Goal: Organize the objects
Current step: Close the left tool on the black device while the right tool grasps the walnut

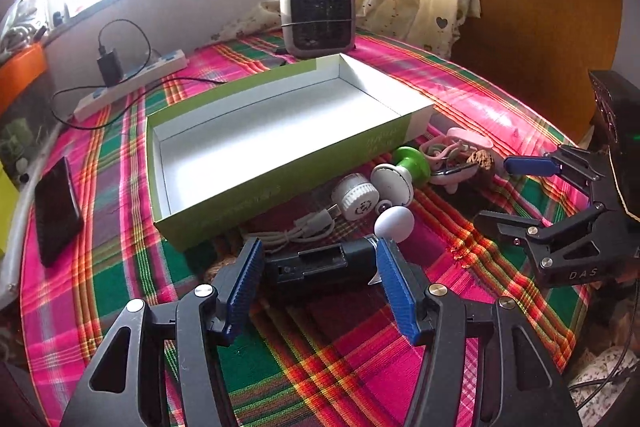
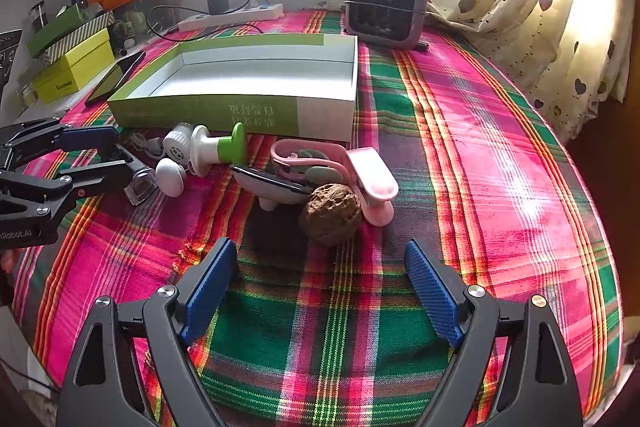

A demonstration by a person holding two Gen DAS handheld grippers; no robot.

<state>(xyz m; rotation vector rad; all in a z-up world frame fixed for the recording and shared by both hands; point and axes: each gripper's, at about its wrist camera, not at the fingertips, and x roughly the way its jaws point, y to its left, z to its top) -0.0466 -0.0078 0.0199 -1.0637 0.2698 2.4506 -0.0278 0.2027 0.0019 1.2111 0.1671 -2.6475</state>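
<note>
On the plaid cloth point(image 1: 320, 367), the left gripper point(image 1: 318, 267) stood low with a black rectangular device point(image 1: 316, 263) between its blue pads point(image 1: 248, 275). The jaws were at medium width; the pads sat at the device's two ends, and whether they had yet bitten could not be told. To do this step well, in my judgement, the pads should close squarely on the short ends, lift straight up, and carry the device clear over the near wall of the green box point(image 1: 224, 205), which stood open and empty just beyond.

A coiled white cable point(image 1: 304, 229) lay just beside the device at its far edge and could snag or drag on the lift. A white rounded piece point(image 1: 394, 223) sat near the right pad and might be knocked.

Further right lay a white round plug point(image 2: 176, 147), a green-and-white handled tool point(image 2: 216, 149), a white dish-like holder point(image 2: 272, 187), a pink clip point(image 2: 372, 183) and a brown walnut-like ball point(image 2: 331, 213), all crowded together outside the box.

At the right, the right gripper point(image 2: 320, 291) hovered empty, fingers wide, just short of the ball. A phone point(image 1: 58, 203) lay left of the box; a power strip point(image 1: 132, 83) and small heater point(image 1: 318, 17) stood far off, well apart from the work.
</note>
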